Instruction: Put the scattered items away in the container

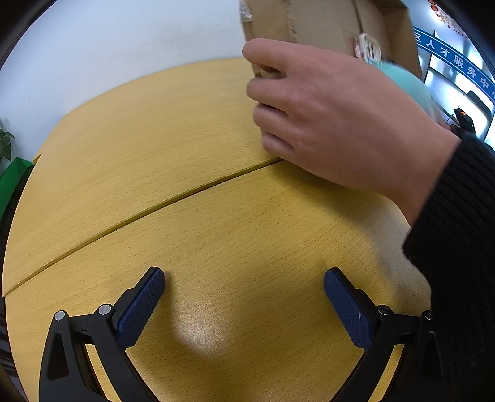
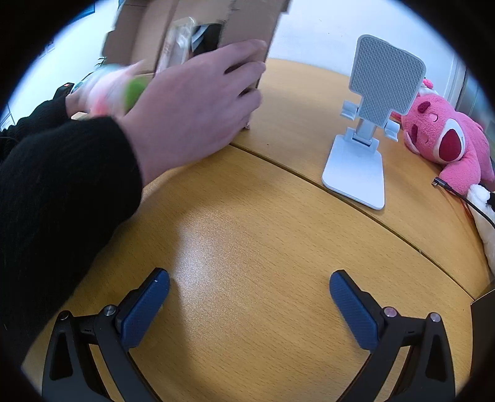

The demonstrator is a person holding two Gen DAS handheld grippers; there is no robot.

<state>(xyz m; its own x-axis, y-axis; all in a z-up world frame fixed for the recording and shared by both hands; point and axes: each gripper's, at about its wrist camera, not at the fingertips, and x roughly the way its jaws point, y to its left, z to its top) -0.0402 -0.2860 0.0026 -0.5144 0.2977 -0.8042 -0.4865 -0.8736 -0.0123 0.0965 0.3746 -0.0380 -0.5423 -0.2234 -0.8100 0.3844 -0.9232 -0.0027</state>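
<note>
left wrist view: your left hand-held gripper (image 1: pixel 244 306) is released, jaws spread wide over the bare yellow wood-grain surface (image 1: pixel 154 160), grasping nothing.
container: the brown cardboard box (image 1: pixel 324 24) stands at the far side of the surface, and a bare hand (image 1: pixel 324 111) in a black knit sleeve grips its near corner.
items seen here: a pale, patterned flat thing (image 1: pixel 369 48) lies against the box wall and a blurred teal round thing (image 1: pixel 408 83) sits behind the hand; you can't tell whether either is inside yet.
right wrist view: your right hand-held gripper (image 2: pixel 249 307) is also released and empty above the surface.
box from this side: the same hand (image 2: pixel 198 108) holds the box edge; a clear-wrapped packet (image 2: pixel 176 43) shows in the box opening, so some tidying looks done.
left to do: the white folding phone stand (image 2: pixel 371 123) stands upright well apart from the box, with the pink plush bear (image 2: pixel 445 139) just beside it, and a black cable (image 2: pixel 464 198) near the edge.
progress: judged partway, with neither gripper yet on an item.
</note>
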